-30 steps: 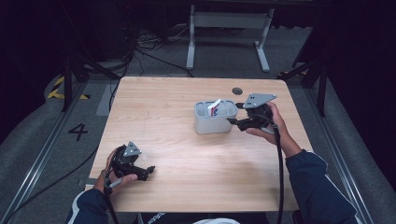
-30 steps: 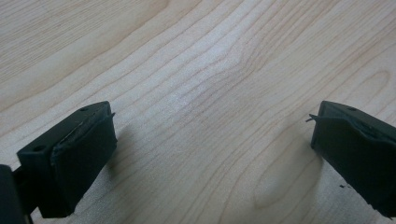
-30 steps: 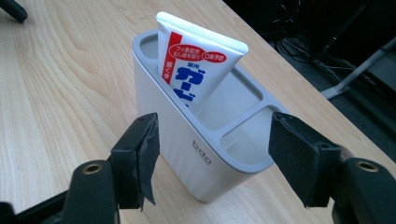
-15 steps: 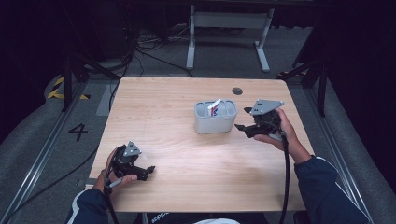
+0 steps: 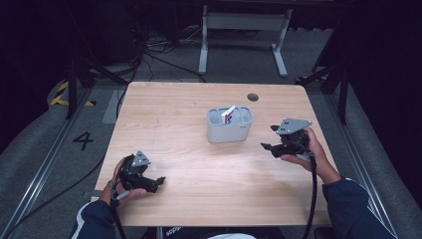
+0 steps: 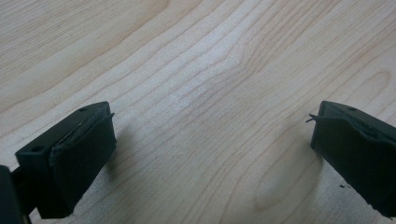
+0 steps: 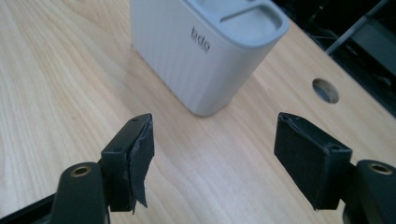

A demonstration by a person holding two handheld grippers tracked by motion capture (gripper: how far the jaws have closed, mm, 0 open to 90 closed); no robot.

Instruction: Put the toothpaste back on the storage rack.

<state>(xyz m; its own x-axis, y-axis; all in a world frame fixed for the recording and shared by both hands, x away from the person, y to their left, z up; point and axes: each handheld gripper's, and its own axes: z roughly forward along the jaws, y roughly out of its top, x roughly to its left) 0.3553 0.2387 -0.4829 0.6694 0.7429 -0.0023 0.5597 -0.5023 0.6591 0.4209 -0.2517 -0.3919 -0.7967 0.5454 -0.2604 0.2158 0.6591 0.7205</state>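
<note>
Grey plastic holder (image 5: 229,130) stands just ahead of our right claw (image 5: 268,147), apart from it, with a white item (image 5: 228,113), perhaps a small tube, leaning out of its top. That claw has just been opening and stands spread with nothing between its jaws. To finish well, we should draw it straight away from the holder, low and level, without clipping the wall. Our right hand (image 5: 303,149) holds it pointing at the holder's side. Our left claw (image 5: 158,182) rests spread and empty over bare tabletop (image 5: 174,109), well apart from the holder.
</note>
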